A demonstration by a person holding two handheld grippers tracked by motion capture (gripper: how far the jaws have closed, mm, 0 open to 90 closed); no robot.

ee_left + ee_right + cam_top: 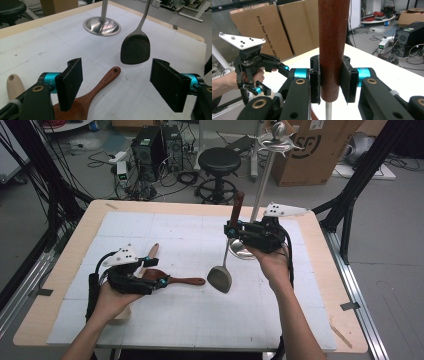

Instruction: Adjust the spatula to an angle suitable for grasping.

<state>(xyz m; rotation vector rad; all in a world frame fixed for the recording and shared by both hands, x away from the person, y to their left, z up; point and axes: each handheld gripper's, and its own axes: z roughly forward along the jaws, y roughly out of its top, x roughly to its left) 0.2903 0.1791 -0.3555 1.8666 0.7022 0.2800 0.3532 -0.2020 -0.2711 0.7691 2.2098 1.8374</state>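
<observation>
Gripping the spatula's dark wooden handle (333,47) between its 2 pads, the right gripper (239,231) is holding the spatula (220,279) upright, blade just above the table (320,320). Over the wooden spoon (96,91), the left gripper (116,85) is standing released, nothing between its jaws.

The high view looks forward and down from above the near edge of the table (65,285), taking in the whole top and the floor behind. The left gripper view sits low and close, looking across the table toward the stand base (102,26) and the spatula (135,48), both also mid-frame in the high view. The right gripper view looks level, very near the spatula's handle (333,50).
</observation>
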